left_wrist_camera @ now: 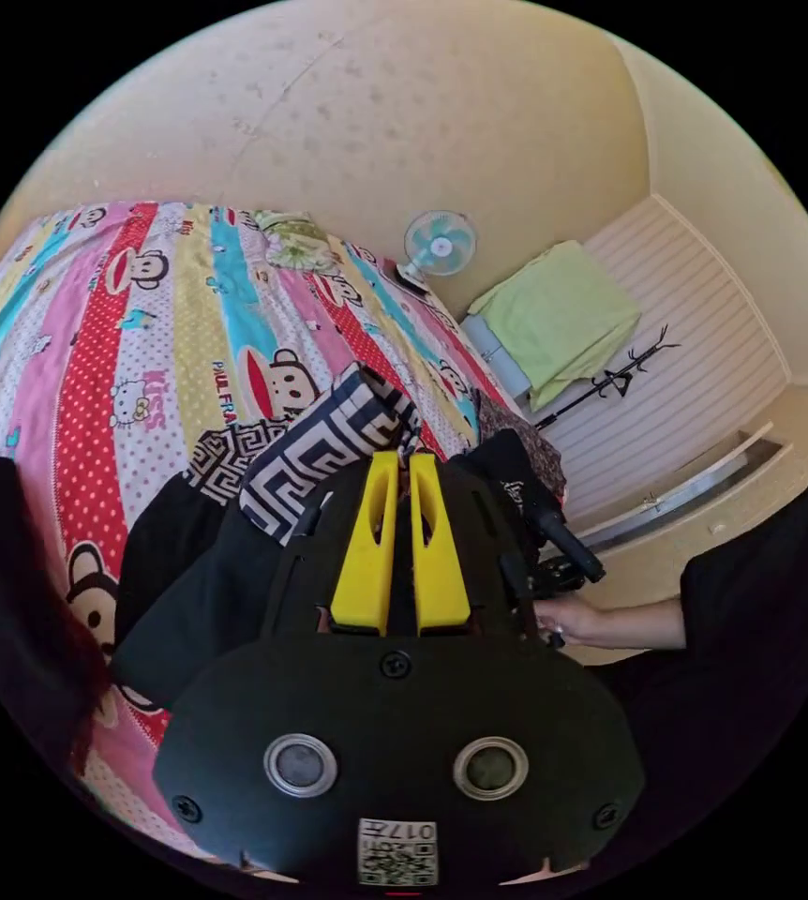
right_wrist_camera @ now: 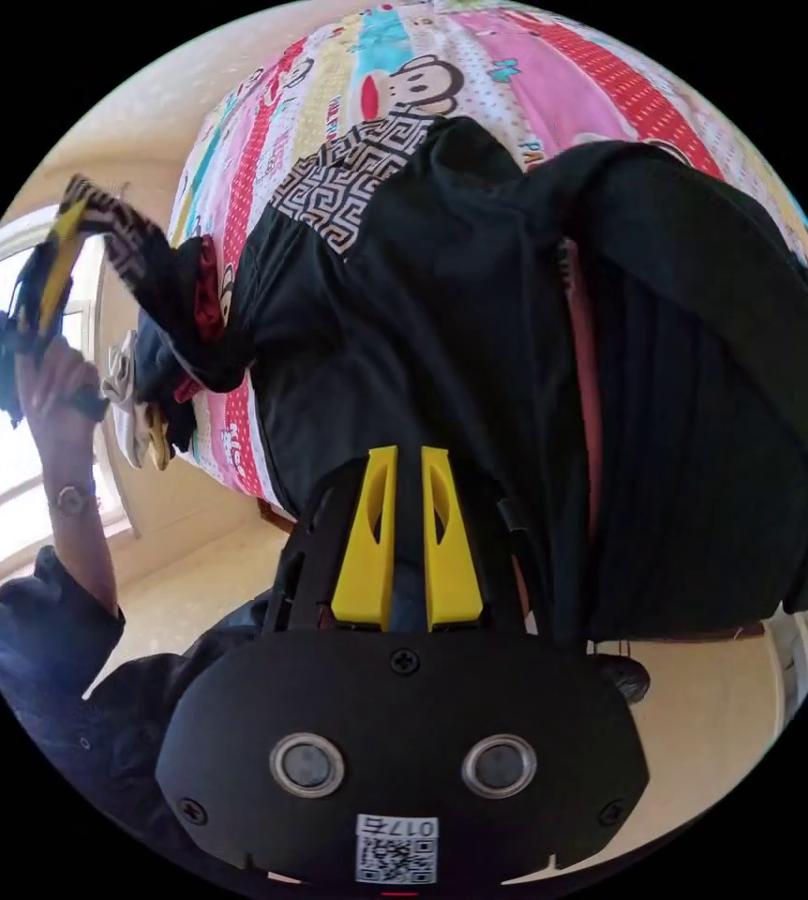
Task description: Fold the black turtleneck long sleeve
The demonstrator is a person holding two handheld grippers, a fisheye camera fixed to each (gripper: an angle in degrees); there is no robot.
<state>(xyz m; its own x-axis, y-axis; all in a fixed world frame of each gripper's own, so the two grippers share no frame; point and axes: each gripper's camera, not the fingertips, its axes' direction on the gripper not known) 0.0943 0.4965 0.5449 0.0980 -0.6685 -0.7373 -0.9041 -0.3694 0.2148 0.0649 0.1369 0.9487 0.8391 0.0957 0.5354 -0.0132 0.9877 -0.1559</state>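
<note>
1. The left gripper (left_wrist_camera: 402,461) is clenched on a patterned sleeve cuff (left_wrist_camera: 329,441) and holds it raised above the bedsheet (left_wrist_camera: 95,375).
2. The right gripper (right_wrist_camera: 409,459) is clenched on the hem of the black turtleneck (right_wrist_camera: 404,309).
3. One garment is counted; beyond the right gripper its body stretches along the bed, the lifted sleeve to that gripper's left.

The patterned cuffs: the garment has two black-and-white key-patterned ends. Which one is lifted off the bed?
The cuff pinched in the left gripper, raised beside the bed's edge. The other patterned end lies flat on the striped bedsheet.
</note>
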